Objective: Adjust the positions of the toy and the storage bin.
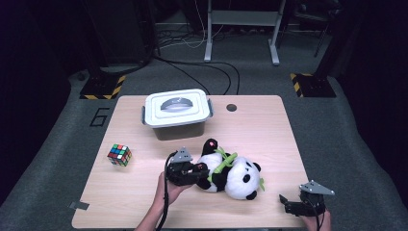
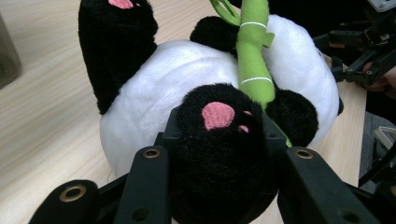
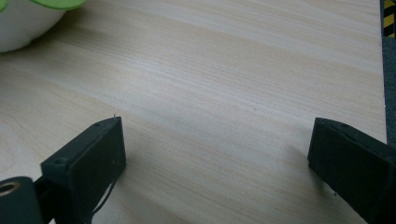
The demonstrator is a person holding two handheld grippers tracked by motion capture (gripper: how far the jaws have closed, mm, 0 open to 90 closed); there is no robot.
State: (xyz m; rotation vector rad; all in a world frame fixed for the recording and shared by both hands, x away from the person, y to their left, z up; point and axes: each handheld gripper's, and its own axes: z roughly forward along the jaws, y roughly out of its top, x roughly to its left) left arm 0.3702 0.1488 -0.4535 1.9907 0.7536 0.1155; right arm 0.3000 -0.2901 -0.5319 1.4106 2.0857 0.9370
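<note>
Wooden table [image 1: 144,197], dark studio floor behind. Panda plush [image 1: 230,174] lying centre frame. Left gripper [image 1: 201,171] clamped on panda's black foot [image 2: 219,135]. Right gripper [image 1: 285,201] lower right, jaws wide, empty. Risk: soft foot squashes, slips out on lift; dangling body may swing into lidded bin [image 1: 176,113].

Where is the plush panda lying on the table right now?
In the high view the plush panda lies right of centre near the table's front edge, in front of the lidded white box, one black foot clamped in the left gripper.
</note>
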